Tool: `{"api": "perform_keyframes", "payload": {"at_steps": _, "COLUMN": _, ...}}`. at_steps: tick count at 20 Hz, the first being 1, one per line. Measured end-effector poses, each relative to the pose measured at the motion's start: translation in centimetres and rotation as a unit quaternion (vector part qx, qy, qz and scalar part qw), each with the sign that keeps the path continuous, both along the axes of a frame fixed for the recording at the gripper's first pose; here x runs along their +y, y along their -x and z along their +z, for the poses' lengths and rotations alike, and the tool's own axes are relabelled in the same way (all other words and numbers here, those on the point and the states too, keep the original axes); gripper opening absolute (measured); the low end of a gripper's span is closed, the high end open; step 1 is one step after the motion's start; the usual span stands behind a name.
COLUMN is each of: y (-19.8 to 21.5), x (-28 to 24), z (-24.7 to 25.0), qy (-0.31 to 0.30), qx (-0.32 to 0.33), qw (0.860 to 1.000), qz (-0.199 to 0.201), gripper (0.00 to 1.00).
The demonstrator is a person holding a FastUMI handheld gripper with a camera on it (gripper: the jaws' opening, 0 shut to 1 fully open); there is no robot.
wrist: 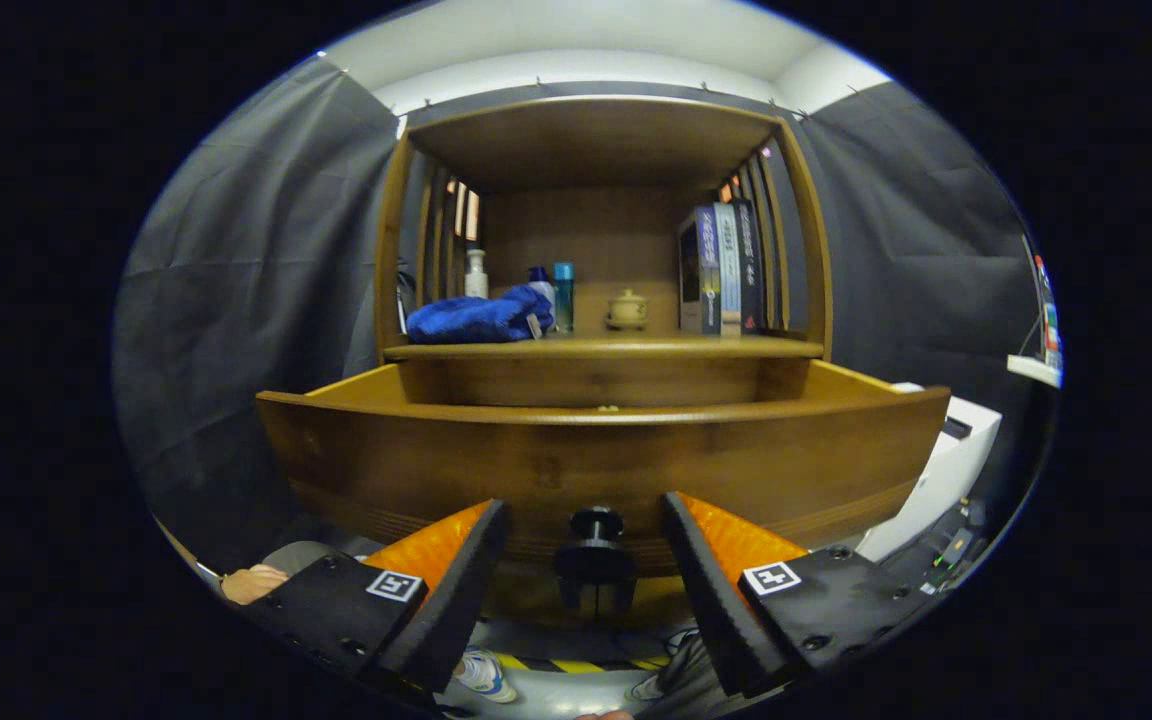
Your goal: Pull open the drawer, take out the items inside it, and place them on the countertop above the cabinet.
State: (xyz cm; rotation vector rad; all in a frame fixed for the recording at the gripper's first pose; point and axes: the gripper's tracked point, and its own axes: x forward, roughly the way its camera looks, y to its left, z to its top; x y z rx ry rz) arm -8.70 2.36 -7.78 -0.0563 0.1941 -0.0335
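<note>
A big brown wooden cabinet (601, 250) is seen in the middle of the frame. Its wide brown wooden drawer (596, 465) is pulled out toward the camera, and the drawer front fills the middle of the frame from left to right. The inside of the drawer cannot be seen from this low spot, so what lies in it cannot be told.

At the bottom of the frame the hand-held gripper (586, 560) is held wide open. A small round black knob (595, 560) on the drawer front is seen between the two fingers, and neither finger is touching it.

Above the drawer, the flat brown wooden counter (636, 347) of the cabinet is seen. A crumpled blue cloth (476, 318) is lying on its left part. Just behind the cloth, a white bottle (476, 273) and a tall teal bottle (563, 295) are standing. A small tan pot with a lid (627, 309) is set near the middle. A row of upright books (721, 268) is stood on the right part.

A white box (941, 470) is seen at the lower right, beside the drawer. A person's white shoe (484, 672) is seen on the floor at the very bottom.
</note>
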Motion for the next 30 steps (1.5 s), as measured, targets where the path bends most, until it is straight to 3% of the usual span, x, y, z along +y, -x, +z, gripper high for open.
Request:
{"api": "perform_keyframes", "payload": {"at_steps": 5, "y": -4.1, "x": -2.3, "z": 14.2, "qy": -0.016, "qx": -0.072, "qw": 0.997, "qz": 0.022, "gripper": 0.98}}
{"api": "perform_keyframes", "payload": {"at_steps": 7, "y": -6.0, "x": -1.6, "z": 17.4, "qy": -0.027, "qx": -0.062, "qw": 0.996, "qz": 0.053, "gripper": 0.97}}
{"api": "perform_keyframes", "payload": {"at_steps": 10, "y": -10.3, "x": -2.4, "z": 19.0, "qy": -0.038, "qx": -0.027, "qw": 0.998, "qz": 0.052, "gripper": 0.96}}
{"api": "perform_keyframes", "payload": {"at_steps": 14, "y": -15.8, "x": -3.4, "z": 14.0, "qy": 0.000, "qx": 0.071, "qw": 0.997, "qz": 0.023, "gripper": 0.96}}
{"api": "perform_keyframes", "payload": {"at_steps": 16, "y": -17.0, "x": -3.9, "z": 10.2, "qy": 0.019, "qx": 0.131, "qw": 0.991, "qz": 0.005, "gripper": 0.96}}
{"api": "perform_keyframes", "payload": {"at_steps": 19, "y": -18.2, "x": -3.0, "z": 6.2, "qy": 0.008, "qx": 0.202, "qw": 0.979, "qz": 0.010, "gripper": 0.96}}
{"api": "perform_keyframes", "payload": {"at_steps": 24, "y": -18.2, "x": -3.6, "z": -0.4, "qy": -0.010, "qx": 0.342, "qw": 0.940, "qz": 0.009, "gripper": 0.97}}
{"api": "perform_keyframes", "payload": {"at_steps": 28, "y": -19.4, "x": -4.9, "z": -2.9, "qy": -0.023, "qx": 0.379, "qw": 0.925, "qz": -0.018, "gripper": 0.96}}
{"api": "perform_keyframes", "payload": {"at_steps": 30, "y": -18.6, "x": -4.2, "z": -4.3, "qy": -0.043, "qx": 0.417, "qw": 0.908, "qz": -0.014, "gripper": 0.91}}
